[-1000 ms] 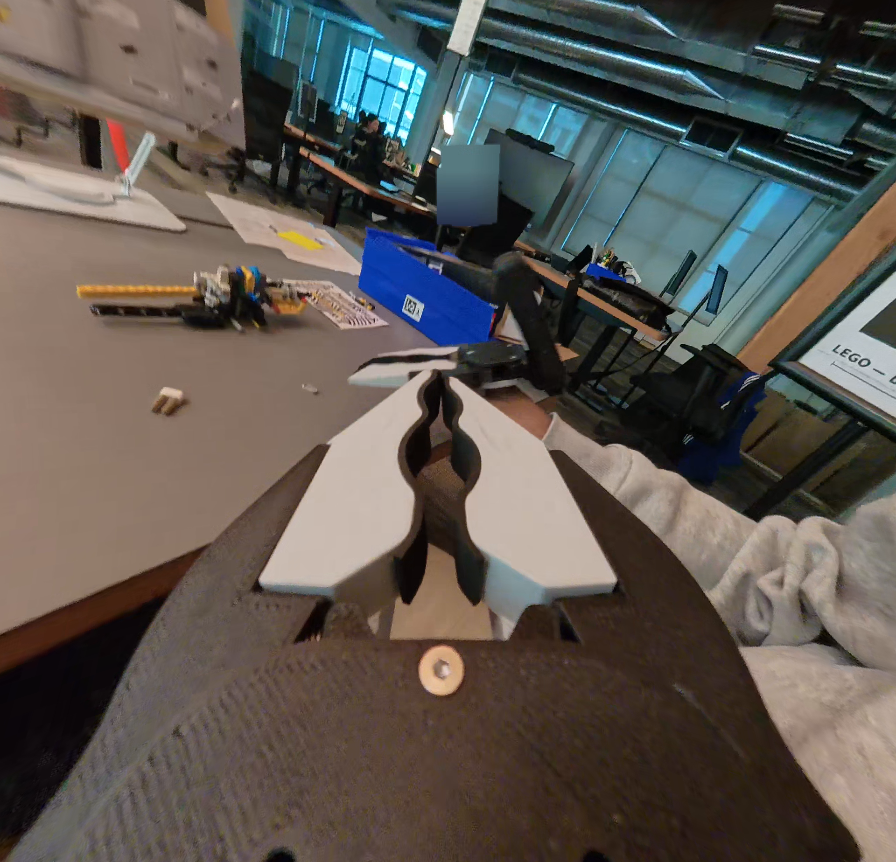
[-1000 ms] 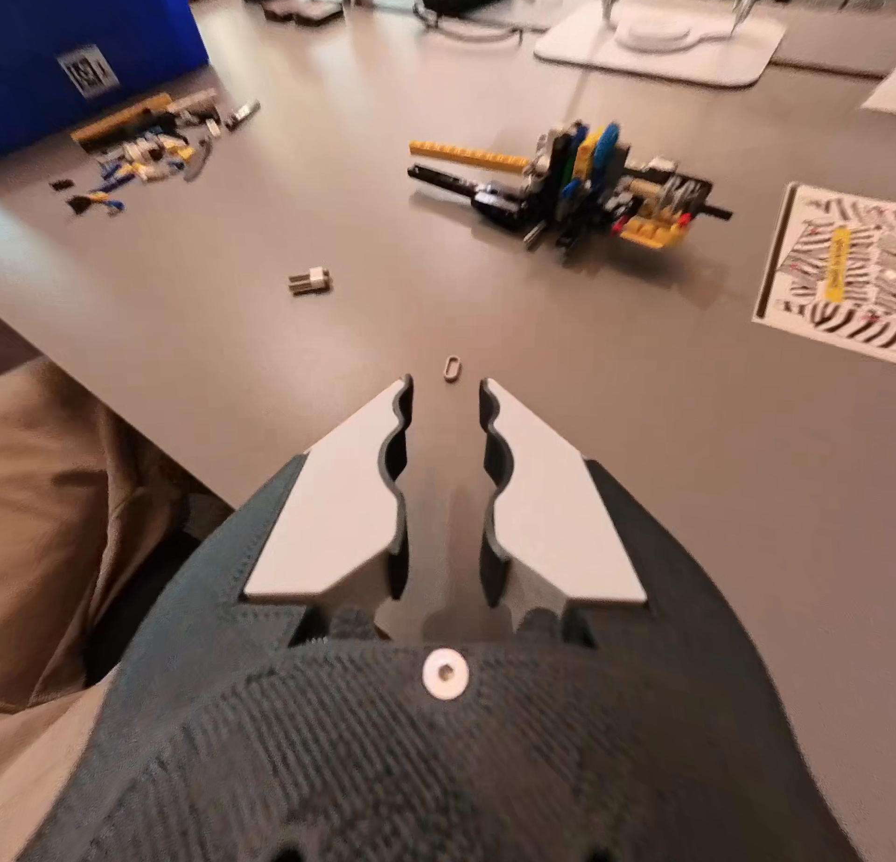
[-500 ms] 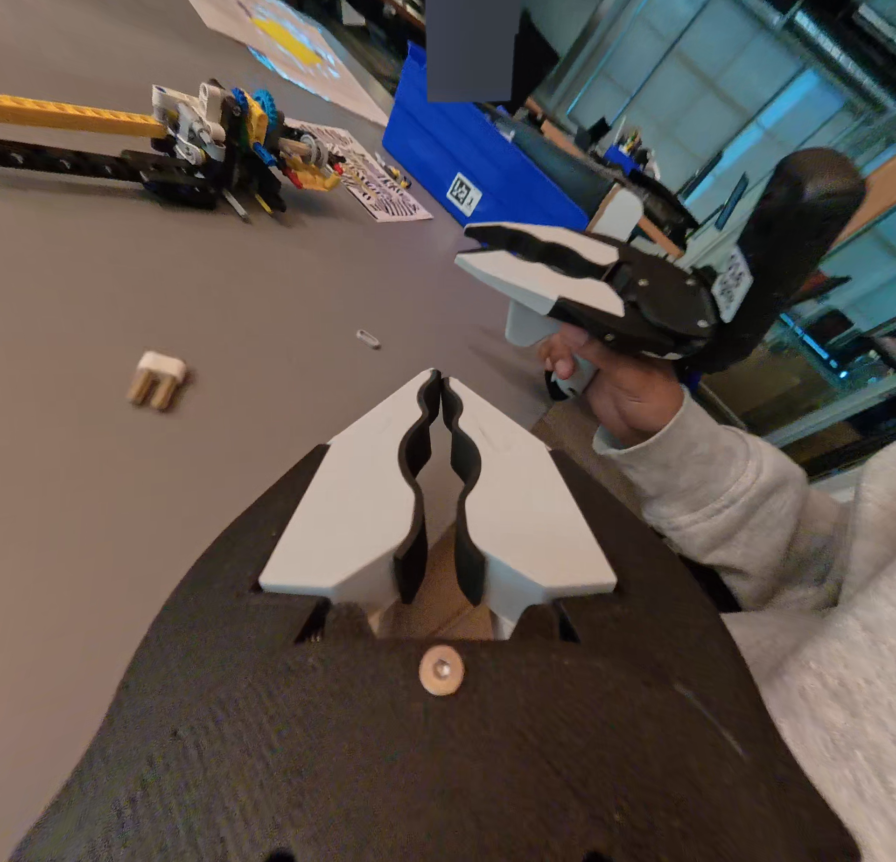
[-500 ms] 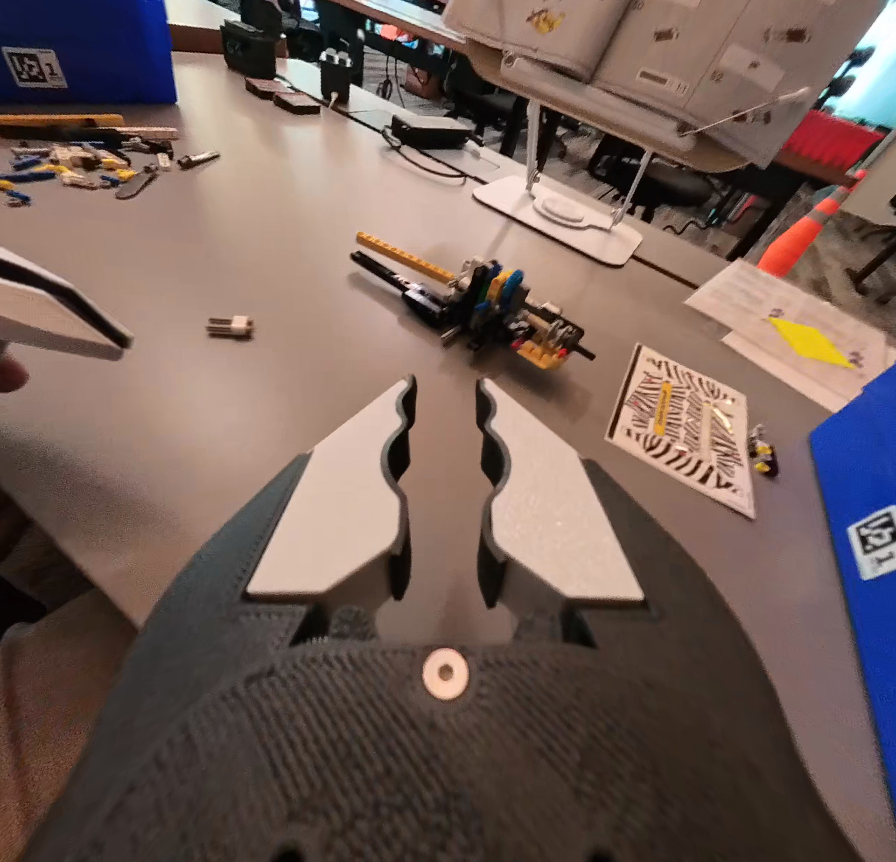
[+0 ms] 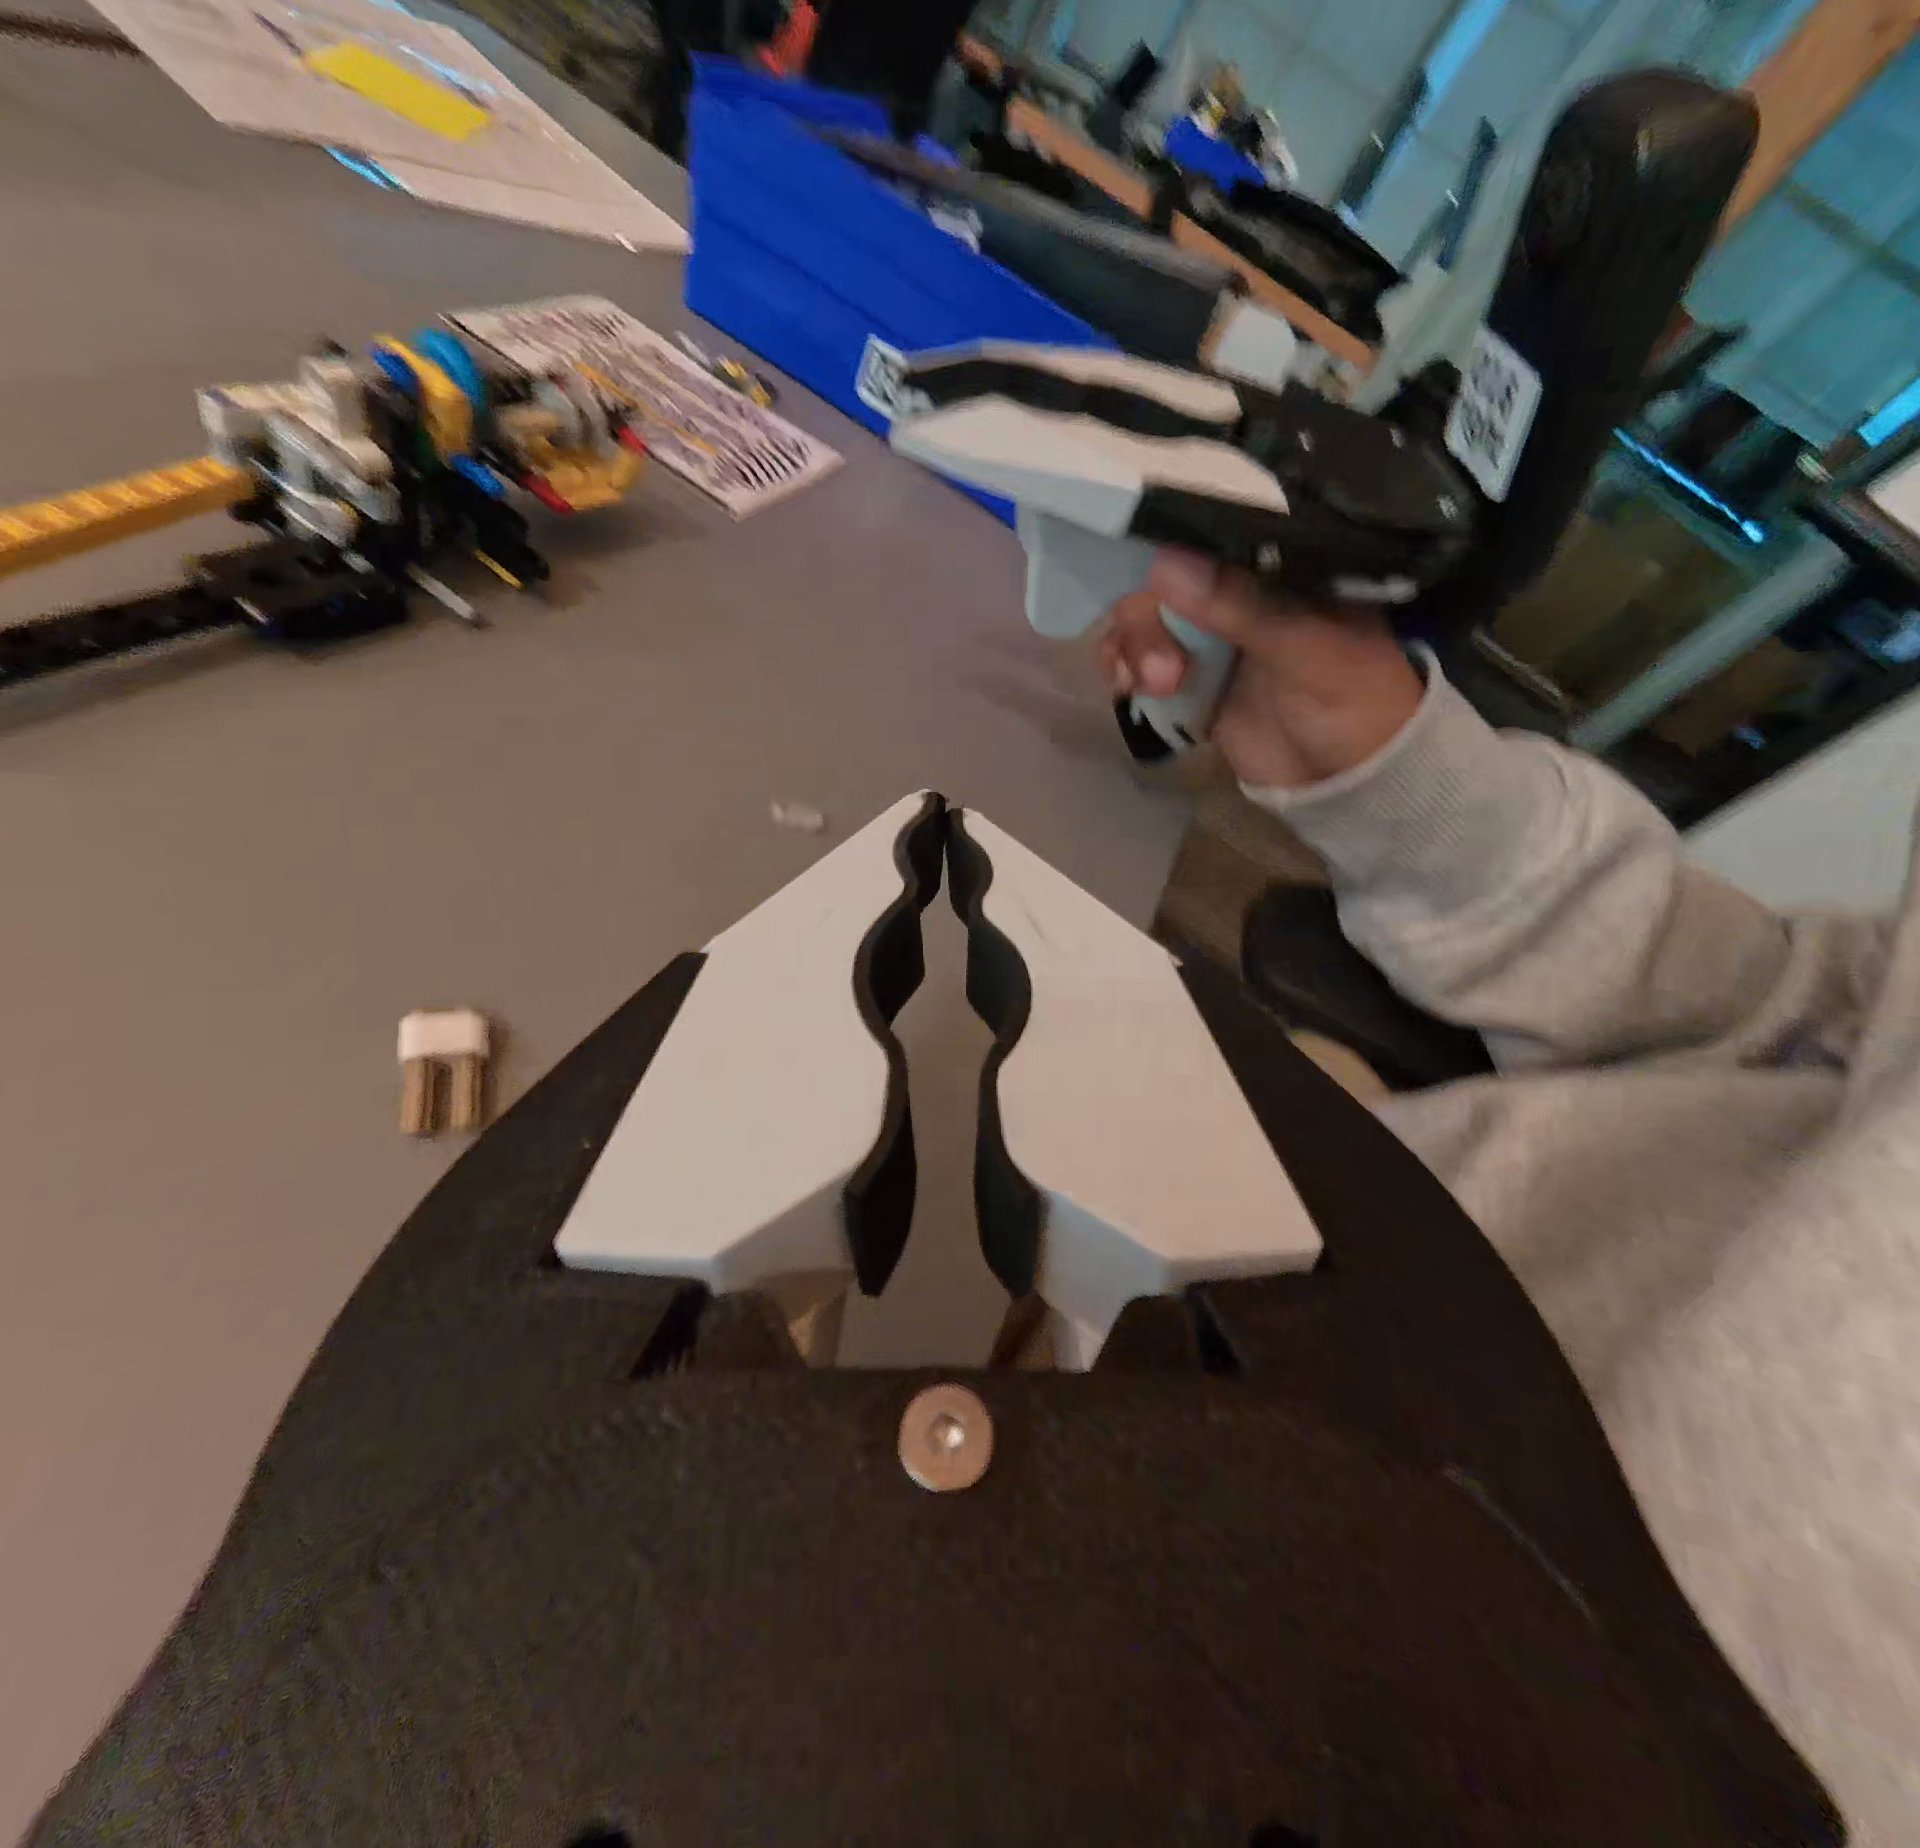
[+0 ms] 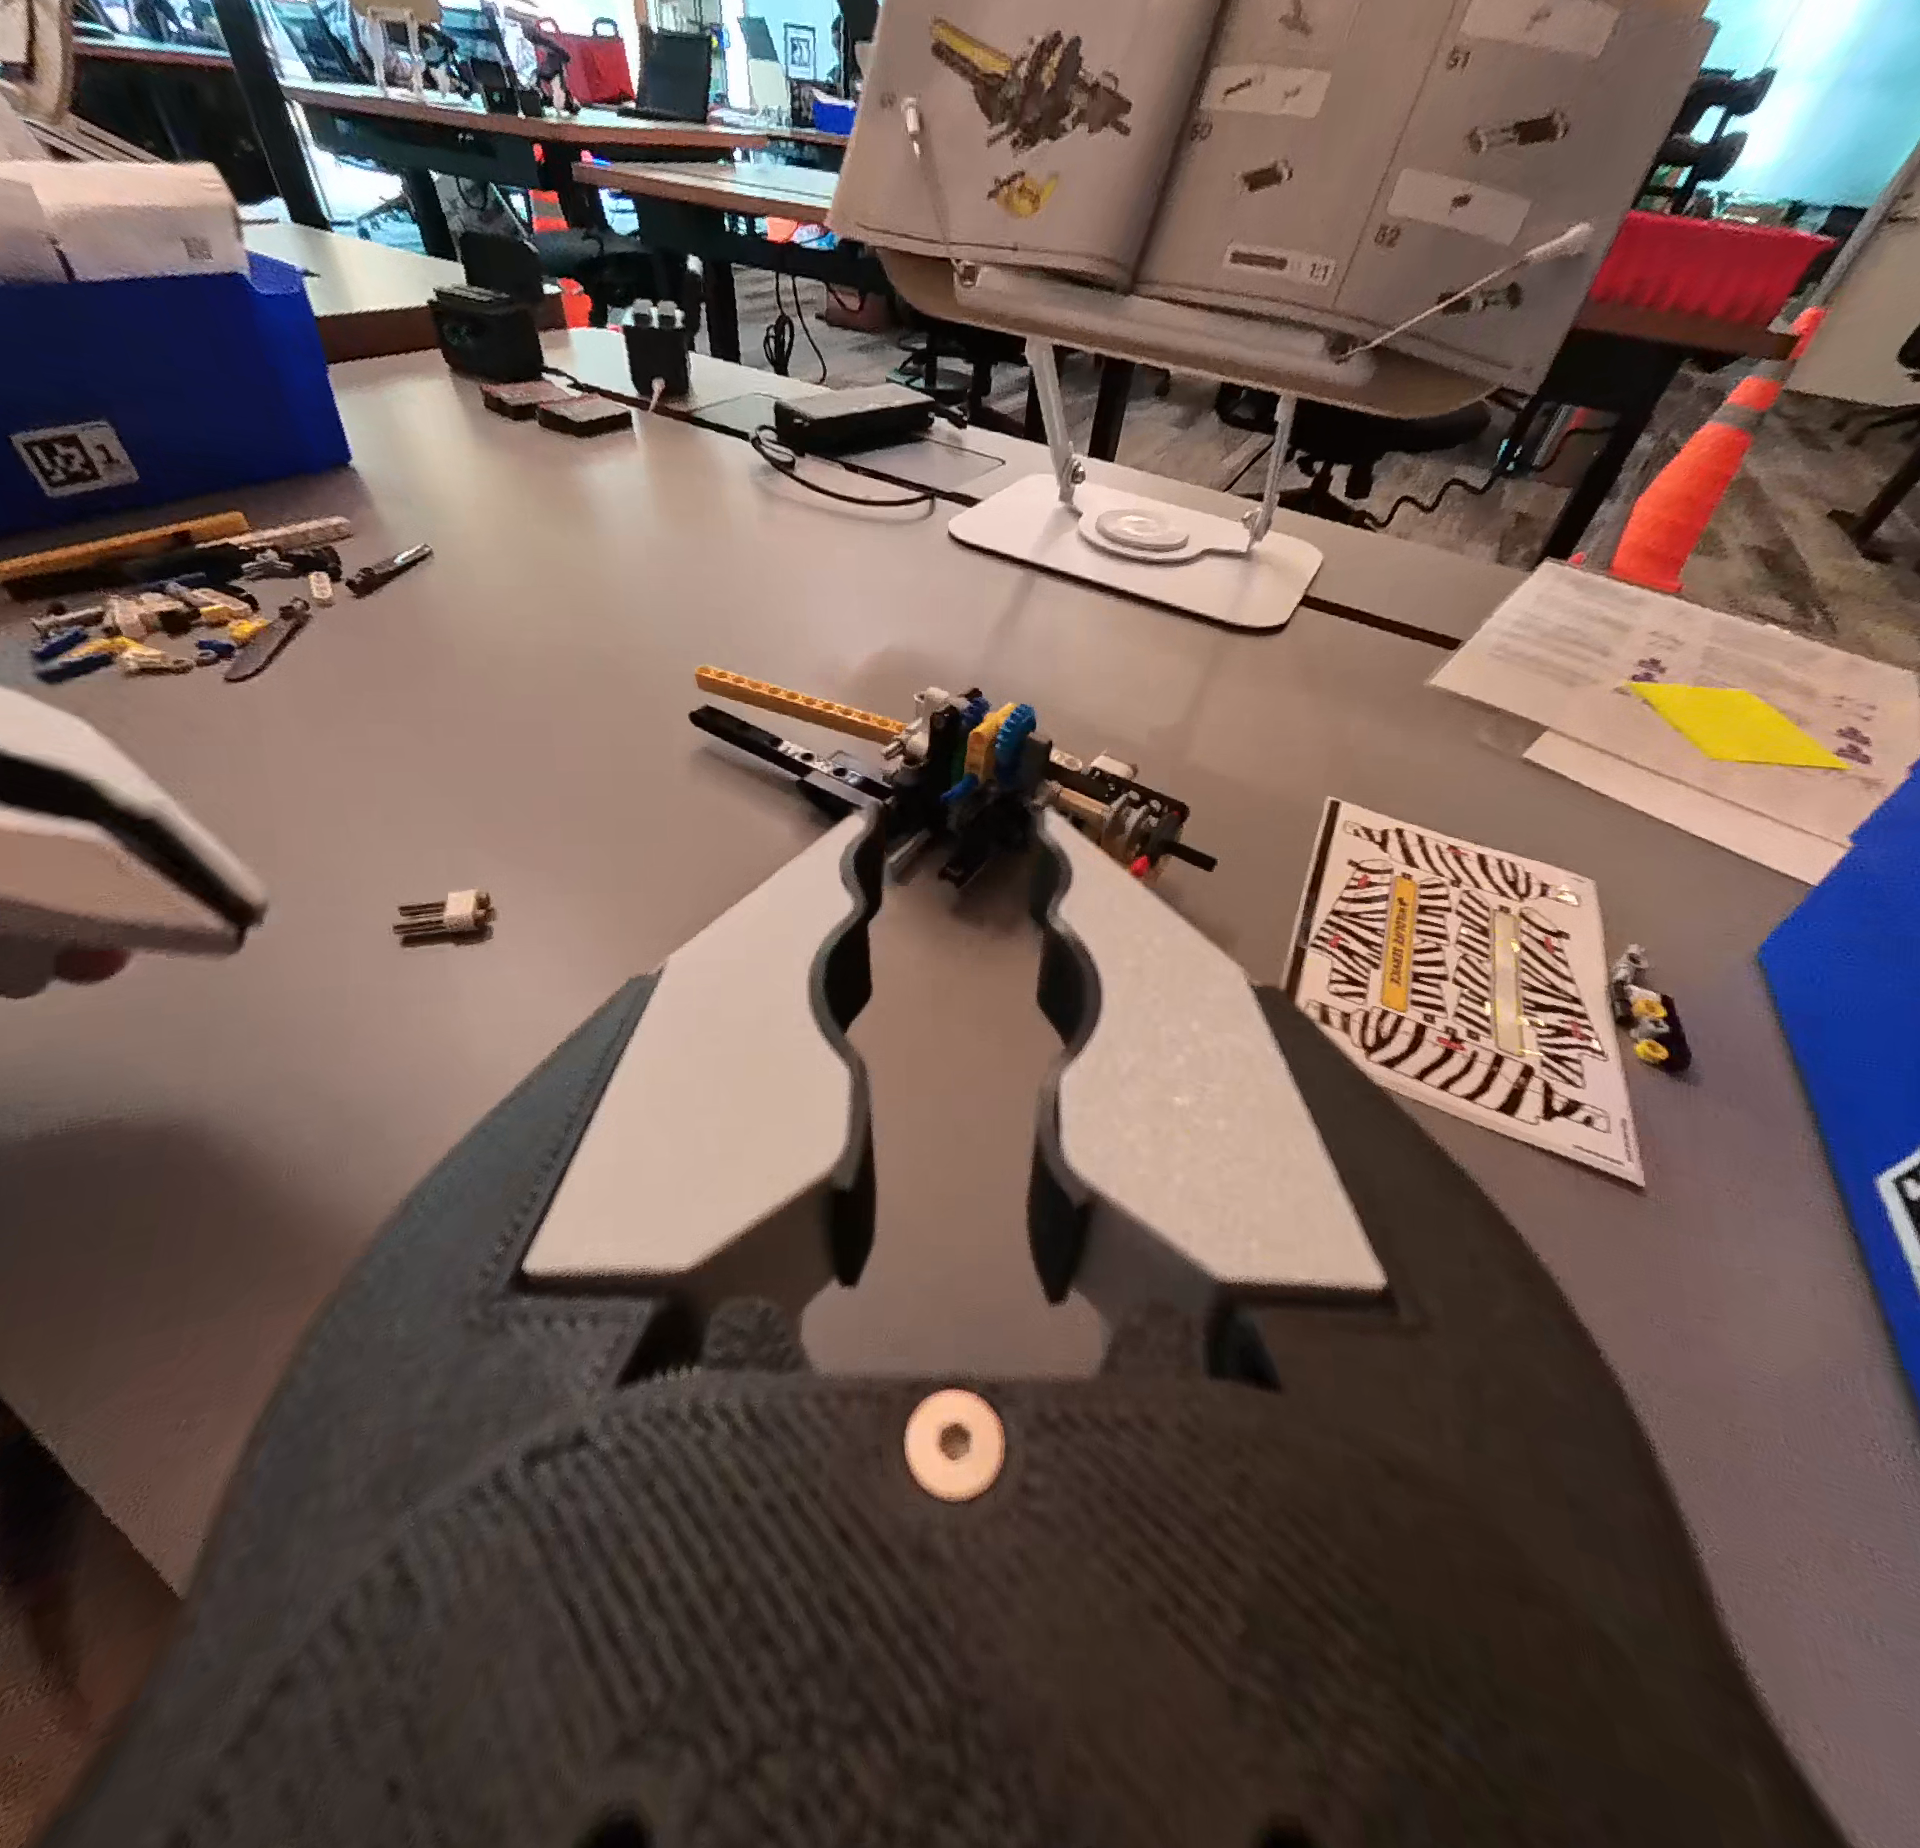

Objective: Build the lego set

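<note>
Two grippers are empty: our left gripper [image 5: 940, 811] is pinched together, our right gripper [image 6: 951, 842] spread apart, so we should reach slowly toward the lego model [image 6: 966, 759] at twelve o'clock.

Right gripper [image 6: 954, 842] gapes above lego model [image 6: 966, 759].
</note>
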Motion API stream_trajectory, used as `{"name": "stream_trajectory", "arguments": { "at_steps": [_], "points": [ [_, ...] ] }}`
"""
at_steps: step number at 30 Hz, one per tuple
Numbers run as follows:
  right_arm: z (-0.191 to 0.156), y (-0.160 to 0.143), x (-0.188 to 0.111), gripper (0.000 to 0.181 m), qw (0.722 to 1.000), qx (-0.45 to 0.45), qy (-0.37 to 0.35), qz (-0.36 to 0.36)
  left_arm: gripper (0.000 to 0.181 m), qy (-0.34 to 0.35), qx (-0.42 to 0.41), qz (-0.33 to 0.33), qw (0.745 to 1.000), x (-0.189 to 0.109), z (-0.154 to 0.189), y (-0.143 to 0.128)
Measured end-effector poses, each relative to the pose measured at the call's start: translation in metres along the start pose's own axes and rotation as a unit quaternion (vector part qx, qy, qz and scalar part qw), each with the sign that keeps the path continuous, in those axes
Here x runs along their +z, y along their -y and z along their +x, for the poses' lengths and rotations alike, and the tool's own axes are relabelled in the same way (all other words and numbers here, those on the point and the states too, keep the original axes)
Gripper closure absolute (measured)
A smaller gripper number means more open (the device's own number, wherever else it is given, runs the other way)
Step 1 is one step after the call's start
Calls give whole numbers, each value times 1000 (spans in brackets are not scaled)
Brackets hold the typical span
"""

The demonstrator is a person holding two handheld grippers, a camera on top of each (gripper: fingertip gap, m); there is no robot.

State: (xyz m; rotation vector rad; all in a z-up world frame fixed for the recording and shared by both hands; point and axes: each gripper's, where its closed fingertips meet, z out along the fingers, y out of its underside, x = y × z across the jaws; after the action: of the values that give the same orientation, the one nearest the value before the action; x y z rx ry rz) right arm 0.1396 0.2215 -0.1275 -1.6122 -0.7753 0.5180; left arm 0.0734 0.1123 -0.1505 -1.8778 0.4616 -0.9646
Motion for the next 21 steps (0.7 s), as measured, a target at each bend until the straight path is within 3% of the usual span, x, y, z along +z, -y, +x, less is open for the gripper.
{"name": "stream_trajectory", "arguments": {
  "at_steps": [3, 7, 9, 12, 15, 18, 21],
  "points": [
    [-11, -4, 1, 152, 1000, -5, 18, -5, 181, -47, 16, -15, 999, -18, 6, -20],
    [-32, -33, -6, 154, 998, -22, 27, -44, 181, -62, 7, 64, 996, -36, 8, -8],
    [-37, -39, -16, 153, 998, -38, 18, -53, 181, -84, 35, 52, 994, -34, 19, -7],
    [-38, -52, -32, 155, 998, -40, -1, -58, 181, -61, 89, 11, 994, -20, 12, -12],
    [-41, -77, -47, 154, 993, -41, -3, -113, 181, -90, 56, 12, 994, -10, 15, -8],
    [-40, -60, -57, 156, 997, -37, -25, -69, 181, -117, -1, 2, 993, 0, 15, -7],
    [-49, -52, -45, 158, 998, -18, -6, -61, 181, -118, -20, -6, 993, 6, 10, -9]
  ]
}}
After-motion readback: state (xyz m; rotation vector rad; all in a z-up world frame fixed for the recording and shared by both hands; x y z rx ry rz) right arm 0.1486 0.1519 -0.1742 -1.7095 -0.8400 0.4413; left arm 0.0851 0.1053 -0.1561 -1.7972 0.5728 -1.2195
